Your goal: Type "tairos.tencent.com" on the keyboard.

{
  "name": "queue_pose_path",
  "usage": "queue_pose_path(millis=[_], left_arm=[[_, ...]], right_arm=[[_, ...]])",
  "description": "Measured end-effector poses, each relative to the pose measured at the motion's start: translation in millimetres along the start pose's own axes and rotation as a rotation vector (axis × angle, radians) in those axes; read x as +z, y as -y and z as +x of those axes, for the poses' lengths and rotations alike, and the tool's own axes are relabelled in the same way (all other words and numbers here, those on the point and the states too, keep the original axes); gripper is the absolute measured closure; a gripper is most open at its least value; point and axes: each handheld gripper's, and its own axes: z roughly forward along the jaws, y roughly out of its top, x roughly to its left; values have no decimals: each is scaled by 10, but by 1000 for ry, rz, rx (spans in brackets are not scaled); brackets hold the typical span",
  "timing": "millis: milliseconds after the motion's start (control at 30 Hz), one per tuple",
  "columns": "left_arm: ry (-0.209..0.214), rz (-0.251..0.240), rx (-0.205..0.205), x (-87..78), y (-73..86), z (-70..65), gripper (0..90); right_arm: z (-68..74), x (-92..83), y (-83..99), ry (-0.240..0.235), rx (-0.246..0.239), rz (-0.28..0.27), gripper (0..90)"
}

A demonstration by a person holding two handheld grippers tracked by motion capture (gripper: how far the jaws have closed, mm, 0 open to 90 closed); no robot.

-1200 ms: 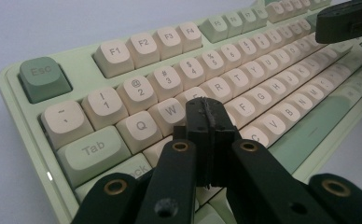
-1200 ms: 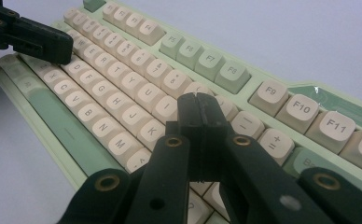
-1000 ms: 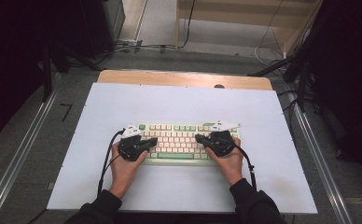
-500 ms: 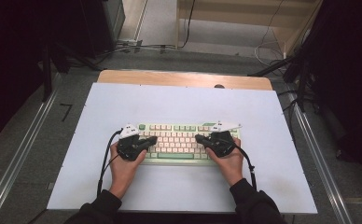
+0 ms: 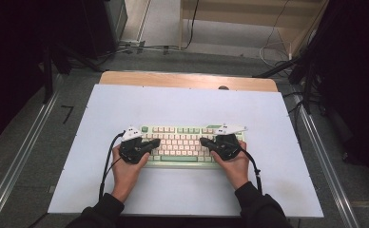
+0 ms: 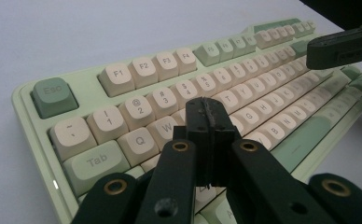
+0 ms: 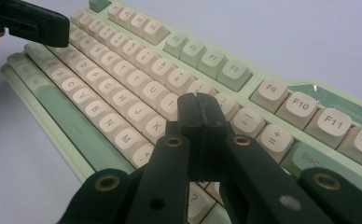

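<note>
Over the last second little has moved: both closed, empty tools, left tool point(image 5: 150, 143) and right tool point(image 5: 205, 141), still poke the mechanical keyboard point(image 5: 187, 140) lying near-centre on the white surface point(image 5: 187, 102), so typing continues.

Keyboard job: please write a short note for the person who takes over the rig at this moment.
Left gripper: jaws shut, empty, tip over the keys near W and E at the keyboard's left part.
Right gripper: jaws shut, empty, tip over the keys near K and L at its right part.
The keyboard lies flat near the front of the white mat, long side toward the person.
Done: both tips are placed above the keys.
Left: the key pressing itself; which keys are already pressed cannot be told.
</note>
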Motion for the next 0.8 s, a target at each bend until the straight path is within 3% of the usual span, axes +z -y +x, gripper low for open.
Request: queue_pose_path(millis=[800], left_arm=[[-5, 5, 0, 3, 3, 17, 900]], right_arm=[[0, -16, 46, -1, 0, 11, 882]])
